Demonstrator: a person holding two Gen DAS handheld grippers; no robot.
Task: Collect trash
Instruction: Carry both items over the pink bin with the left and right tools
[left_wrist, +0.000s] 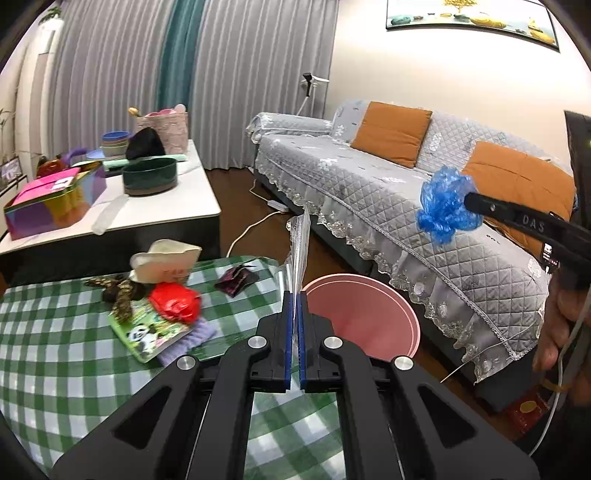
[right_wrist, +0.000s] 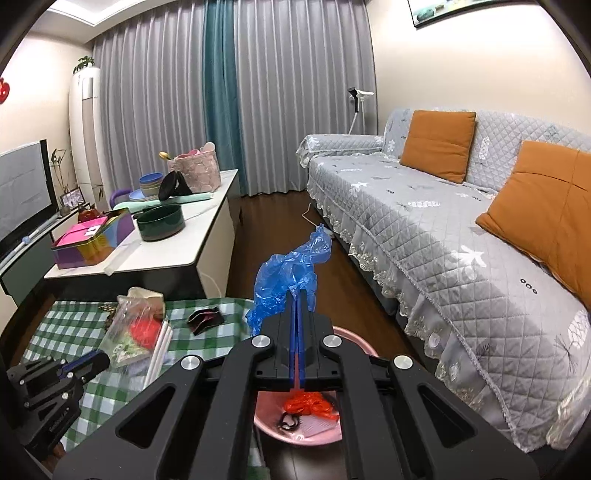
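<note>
Living room: grey quilted sofa (right_wrist: 424, 229) with orange cushions (right_wrist: 437, 146) on the right, white low cabinet (right_wrist: 177, 254) with bowls and a green pot (right_wrist: 160, 221) at back. Green-checked desk (left_wrist: 55, 350) in front of me carries leftover trash: red crumpled wrapper (left_wrist: 175, 302), panda-print packet (left_wrist: 147, 332), dark maroon wrapper (left_wrist: 236, 280), cream paper box (left_wrist: 166, 258).

My left claw (left_wrist: 294, 295) is pinched tight on a thin clear plastic sheet (left_wrist: 299, 240) standing upright out of the tips. My right claw (right_wrist: 301, 295) is clamped on a crinkly blue plastic bag (right_wrist: 291, 273).

Pink round plastic basin (left_wrist: 369, 314) sits on the dark wood floor between desk and sofa, just right of the desk edge. Left view shows only its bare inner wall; right view looks down into it past my claw frame: orange-red crumpled bit (right_wrist: 310, 402), some dark scraps. Left view also shows the blue bag bunched at the right claw's tip, in the air in front of the sofa. Right view shows the left claw low at the left, over the desk.
</note>
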